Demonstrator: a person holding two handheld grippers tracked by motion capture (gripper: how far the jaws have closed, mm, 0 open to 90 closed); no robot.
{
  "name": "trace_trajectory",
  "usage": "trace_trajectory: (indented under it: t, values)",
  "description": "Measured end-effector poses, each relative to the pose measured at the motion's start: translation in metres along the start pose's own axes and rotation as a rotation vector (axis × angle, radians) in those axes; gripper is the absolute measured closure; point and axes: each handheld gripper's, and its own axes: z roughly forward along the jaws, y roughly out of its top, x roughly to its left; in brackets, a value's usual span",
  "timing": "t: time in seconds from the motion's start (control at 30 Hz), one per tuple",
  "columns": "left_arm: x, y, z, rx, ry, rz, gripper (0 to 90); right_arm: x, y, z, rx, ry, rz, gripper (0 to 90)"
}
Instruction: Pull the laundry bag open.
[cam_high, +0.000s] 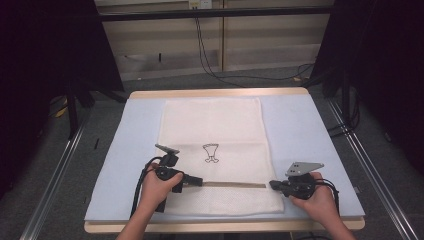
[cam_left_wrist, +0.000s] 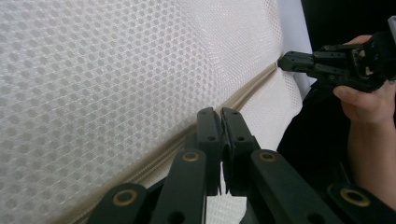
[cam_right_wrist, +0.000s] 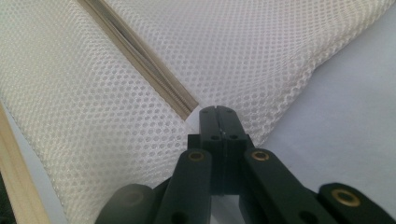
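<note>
A white mesh laundry bag (cam_high: 215, 145) lies flat on the pale blue mat (cam_high: 300, 130) covering the table, with a small black printed figure (cam_high: 210, 152) near its middle and nothing bulging inside that I can see. Its zipper (cam_high: 234, 184) runs straight across the near end, and both tools sit right on that line, one at each end.

The left gripper (cam_high: 197, 181) has its jaws pressed together at the zipper's left end; from its own camera the tips sit against the zipper band (cam_left_wrist: 154, 163), but whether they pinch the pull I cannot tell.

The right gripper (cam_high: 273, 184) is closed too, its tips just short of the zipper's other end (cam_right_wrist: 184, 106), resting on the mesh.

Nothing lies between the two grippers but the zipper itself. Beyond the jaws, cables (cam_high: 210, 60) trail over the floor behind the table's far edge.
</note>
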Motion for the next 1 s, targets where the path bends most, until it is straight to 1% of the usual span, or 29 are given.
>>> trace_trajectory:
  t: [0.03, 0.07, 0.13, 0.17, 0.23, 0.3, 0.33, 0.37, 0.4, 0.43, 0.47, 0.5, 0.57, 0.6, 0.63, 0.67, 0.73, 0.77, 0.83, 0.87, 0.9, 0.93, 0.97, 1.0]
  values:
    - [-0.001, 0.000, 0.000, -0.003, -0.005, -0.008, 87.5, 0.000, 0.000, 0.000, 0.001, -0.005, -0.002, 90.0]
    - [0.000, 0.000, -0.001, -0.004, 0.000, -0.001, 87.5, 0.000, 0.000, 0.000, 0.001, -0.005, -0.001, 90.0]
    - [0.000, 0.001, -0.003, -0.008, -0.008, -0.019, 87.5, 0.000, 0.000, 0.000, 0.000, -0.001, 0.001, 90.0]
    - [0.001, 0.001, -0.005, -0.002, -0.005, -0.014, 87.5, 0.000, 0.000, 0.000, 0.002, -0.004, 0.002, 90.0]
    - [0.004, 0.000, -0.008, -0.006, -0.003, -0.030, 87.5, 0.000, 0.000, 0.000, 0.001, -0.002, 0.003, 90.0]
    - [0.008, -0.002, -0.012, -0.007, 0.004, -0.028, 87.5, 0.000, 0.000, 0.000, 0.000, 0.002, 0.005, 90.0]
    - [0.010, -0.003, -0.015, -0.009, 0.015, -0.026, 87.5, 0.000, 0.000, 0.000, 0.000, 0.002, 0.004, 90.0]
    - [0.011, -0.004, -0.017, -0.012, 0.015, -0.033, 87.5, 0.000, 0.000, 0.000, 0.000, 0.001, 0.003, 90.0]
    - [0.014, -0.005, -0.020, -0.007, 0.017, -0.028, 87.5, 0.000, 0.000, 0.000, 0.000, 0.001, 0.002, 90.0]
    - [0.014, -0.006, -0.022, -0.015, 0.017, -0.040, 87.5, 0.000, 0.000, 0.000, 0.000, 0.000, 0.003, 90.0]
    - [0.017, -0.007, -0.025, -0.018, 0.025, -0.030, 87.5, 0.000, 0.000, 0.000, 0.002, -0.003, 0.002, 90.0]
    - [0.017, -0.008, -0.026, -0.019, 0.017, -0.043, 87.5, 0.000, 0.000, 0.000, 0.002, -0.003, 0.002, 90.0]
    - [0.019, -0.010, -0.029, -0.026, 0.017, -0.048, 87.5, 0.000, 0.000, 0.000, 0.002, -0.003, 0.003, 90.0]
    - [0.020, -0.011, -0.032, -0.027, 0.024, -0.053, 87.5, 0.000, 0.000, 0.000, 0.001, -0.001, 0.004, 90.0]
    - [0.022, -0.012, -0.033, -0.032, 0.011, -0.054, 87.5, 0.000, 0.000, 0.000, 0.000, 0.000, 0.005, 90.0]
    - [0.022, -0.012, -0.034, -0.032, 0.020, -0.049, 87.5, 0.000, 0.000, 0.000, 0.002, -0.003, 0.005, 90.0]
    - [0.024, -0.012, -0.037, -0.035, 0.021, -0.046, 87.5, 0.000, 0.000, 0.000, 0.003, -0.004, 0.005, 90.0]
    - [0.024, -0.013, -0.038, -0.040, 0.018, -0.056, 87.5, 0.000, 0.000, 0.000, 0.003, -0.003, 0.003, 90.0]
    - [0.026, -0.014, -0.041, -0.043, 0.019, -0.057, 87.4, 0.000, 0.000, 0.000, 0.004, -0.006, 0.002, 90.0]
    - [0.027, -0.015, -0.044, -0.052, 0.018, -0.068, 87.5, 0.000, 0.000, 0.000, 0.005, -0.006, 0.002, 90.0]
    - [0.028, -0.015, -0.046, -0.053, 0.013, -0.061, 87.4, 0.000, 0.000, 0.000, 0.005, -0.006, 0.002, 90.0]
    - [0.029, -0.016, -0.048, -0.056, 0.006, -0.066, 87.4, 0.000, 0.000, 0.000, 0.005, -0.006, 0.002, 90.0]
    - [0.030, -0.017, -0.050, -0.058, 0.013, -0.063, 87.5, 0.000, 0.000, 0.000, 0.004, -0.006, 0.000, 90.0]
    - [0.031, -0.018, -0.051, -0.063, 0.018, -0.069, 87.4, 0.000, 0.000, 0.000, 0.005, -0.006, 0.001, 90.0]
